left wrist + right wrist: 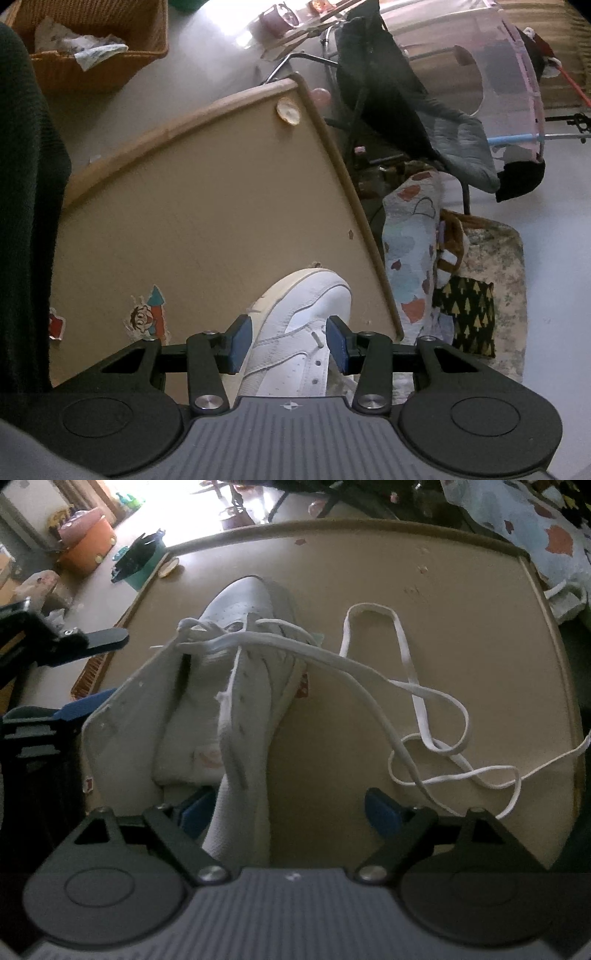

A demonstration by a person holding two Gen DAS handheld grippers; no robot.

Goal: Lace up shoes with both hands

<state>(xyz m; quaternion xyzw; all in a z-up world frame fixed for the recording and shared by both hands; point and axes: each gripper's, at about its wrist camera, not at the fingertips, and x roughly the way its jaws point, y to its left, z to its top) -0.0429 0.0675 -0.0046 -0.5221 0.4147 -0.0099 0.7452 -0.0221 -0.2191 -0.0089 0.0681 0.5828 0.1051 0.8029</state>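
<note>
While straddling shoe (295,306) with left gripper (290,343) at about half width, cannot tell whether pads press it or merely flank it. If merely flanking, risks letting shoe skid or roll on table (184,203) at first tug. Sits near table's middle, toe pointing away, seemingly tipped sideways, with only front eyelets threaded.

Further right, finds right gripper (290,812) spread wide and gripping nothing, shoe's heel collar beside its left pad and bare table by the other. Could clamp collar instead of lace (402,653) if shut where it hangs.

On far right, sees lace slack in crossing loops on table, trailing towards edge. Could knot when pulled, snag under right pad, or slide off edge. Could also run back out of front eyelets if yanked hard from one end.

Counts two grippers, one shoe, one lace, one table.
</note>
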